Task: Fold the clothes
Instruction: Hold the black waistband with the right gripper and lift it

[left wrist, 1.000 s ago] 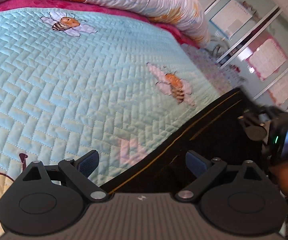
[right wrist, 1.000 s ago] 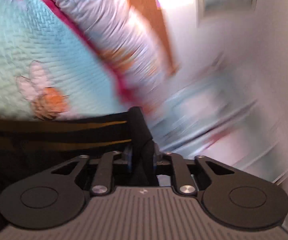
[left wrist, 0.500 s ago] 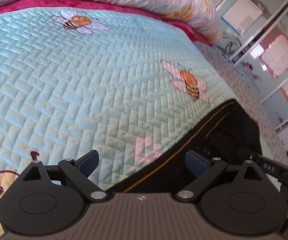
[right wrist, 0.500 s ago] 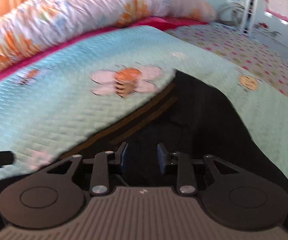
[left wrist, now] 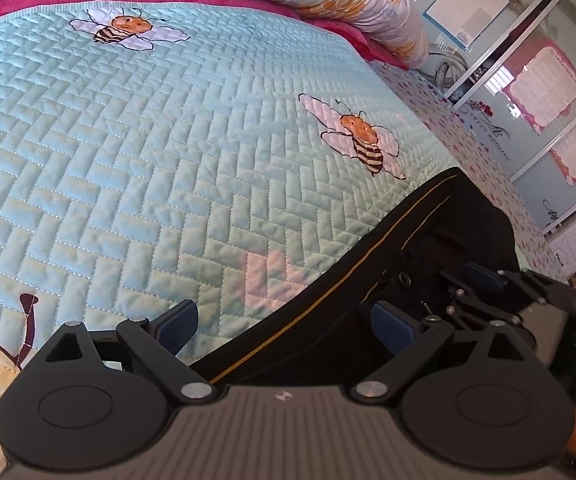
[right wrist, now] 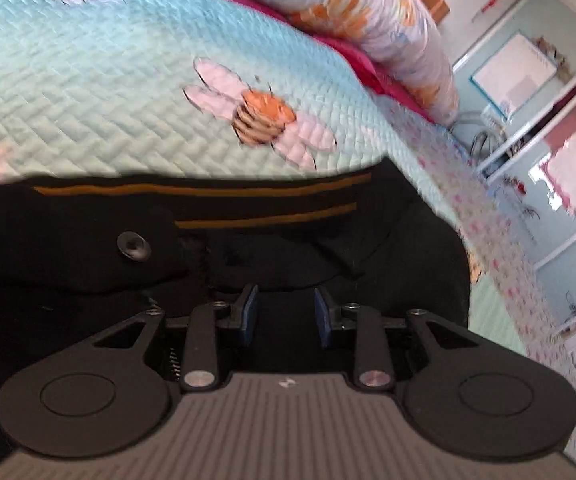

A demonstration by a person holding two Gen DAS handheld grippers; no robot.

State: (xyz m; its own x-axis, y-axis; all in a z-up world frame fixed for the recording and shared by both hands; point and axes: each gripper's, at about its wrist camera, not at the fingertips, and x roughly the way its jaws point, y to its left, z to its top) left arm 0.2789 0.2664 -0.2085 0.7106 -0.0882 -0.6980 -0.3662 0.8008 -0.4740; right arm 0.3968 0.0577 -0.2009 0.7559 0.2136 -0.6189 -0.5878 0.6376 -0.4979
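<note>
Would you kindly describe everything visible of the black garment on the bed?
The black garment lies on the quilted aqua bedspread near its right side. It looks like soft dark cloth, rumpled, with two thin mustard stripes along its far edge and a round dark button. The right gripper hovers over it, jaws open; the left gripper straddles its striped edge.

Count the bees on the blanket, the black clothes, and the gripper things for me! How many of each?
Bees: 2, one far and one near
Black garment: 1
Hand-held grippers: 2, left hand-held gripper and right hand-held gripper
Total: 5
</note>
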